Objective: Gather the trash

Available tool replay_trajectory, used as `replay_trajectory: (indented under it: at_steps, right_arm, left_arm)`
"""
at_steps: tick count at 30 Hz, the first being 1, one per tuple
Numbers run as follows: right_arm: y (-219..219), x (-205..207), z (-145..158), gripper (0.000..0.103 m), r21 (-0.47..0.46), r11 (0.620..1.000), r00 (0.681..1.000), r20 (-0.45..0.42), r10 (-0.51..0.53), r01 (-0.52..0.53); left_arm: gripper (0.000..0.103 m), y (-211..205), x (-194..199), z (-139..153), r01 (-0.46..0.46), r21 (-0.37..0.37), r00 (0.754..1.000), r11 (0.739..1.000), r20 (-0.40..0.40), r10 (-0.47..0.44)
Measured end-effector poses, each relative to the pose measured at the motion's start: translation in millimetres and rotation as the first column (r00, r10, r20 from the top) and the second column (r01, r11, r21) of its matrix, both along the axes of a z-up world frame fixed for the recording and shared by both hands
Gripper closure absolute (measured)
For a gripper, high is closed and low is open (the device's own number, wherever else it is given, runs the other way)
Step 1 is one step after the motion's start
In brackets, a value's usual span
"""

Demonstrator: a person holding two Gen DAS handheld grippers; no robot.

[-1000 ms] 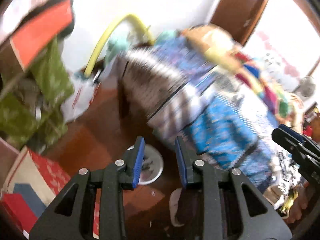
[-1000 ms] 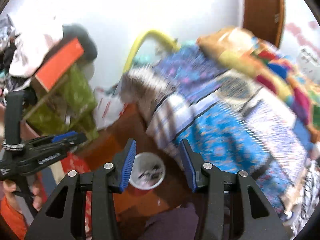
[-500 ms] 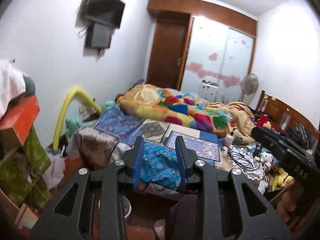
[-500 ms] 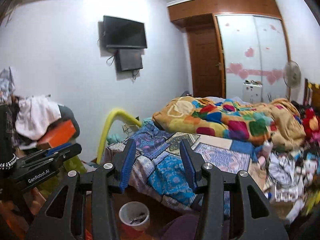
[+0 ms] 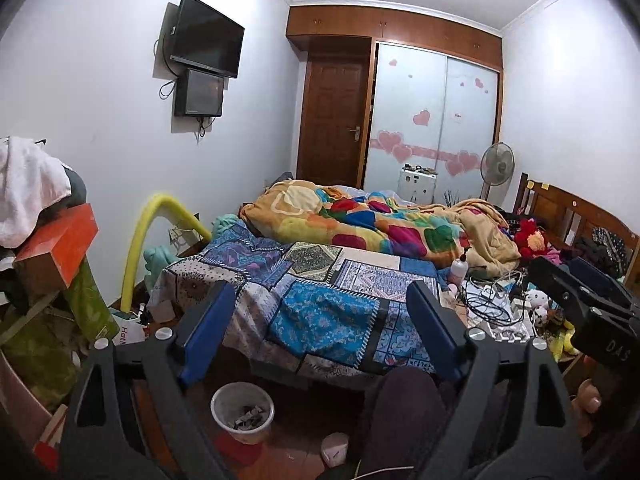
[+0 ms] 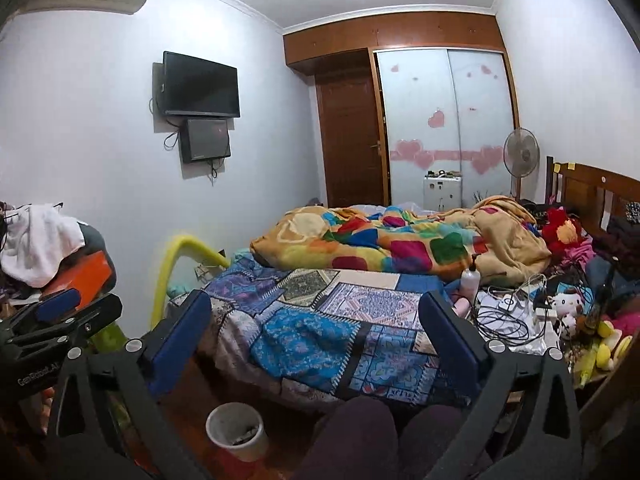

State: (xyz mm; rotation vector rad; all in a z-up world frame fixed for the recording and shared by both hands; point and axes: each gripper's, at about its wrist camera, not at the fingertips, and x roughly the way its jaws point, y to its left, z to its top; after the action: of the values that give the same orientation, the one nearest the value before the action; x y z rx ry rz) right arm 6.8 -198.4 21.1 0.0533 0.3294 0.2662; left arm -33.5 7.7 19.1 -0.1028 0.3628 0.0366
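A small white trash bin [image 5: 242, 411] with dark scraps inside stands on the floor at the foot of the bed; it also shows in the right wrist view [image 6: 236, 435]. My left gripper [image 5: 320, 320] is open and empty, held above the bin and pointing over the bed. My right gripper [image 6: 316, 328] is open and empty, at about the same height. Each gripper shows at the edge of the other's view. No piece of trash is held.
A bed with a patchwork cover [image 5: 328, 300] and a colourful blanket [image 6: 384, 244] fills the middle. Cables, a bottle [image 6: 470, 278] and soft toys clutter its right side. Piled boxes and clothes [image 5: 48, 248] stand at the left. My knees [image 6: 384, 432] are below.
Both grippers have tilted up from the floor to face the room. Both have opened wider than half a second ago. The view has steadied.
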Motion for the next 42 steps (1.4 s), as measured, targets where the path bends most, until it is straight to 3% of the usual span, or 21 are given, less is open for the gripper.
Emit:
replay_trajectory:
  at_steps: [11, 35, 42]
  right_arm:
    - [7.3, -16.9, -1.3, 0.000, -0.052, 0.999, 1.000, 0.020, 0.012, -0.011]
    - [8.4, -19.9, -3.6, 0.000, -0.065, 0.997, 0.999, 0.000, 0.037, -0.036]
    - [8.1, -19.5, -1.9, 0.000, -0.070, 0.997, 0.999, 0.003, 0.040, -0.040]
  left_arm:
    - [0.015, -1.0, -1.8, -7.5, -0.004, 0.022, 1.000, 1.000, -0.018, 0.004]
    - [0.015, -0.3, -4.8, -12.3, -0.015, 0.013, 0.999, 1.000, -0.029, 0.015]
    - [0.007, 0.2, -8.0, -11.2, -0.025, 0.018, 1.000, 1.000, -0.012, 0.025]
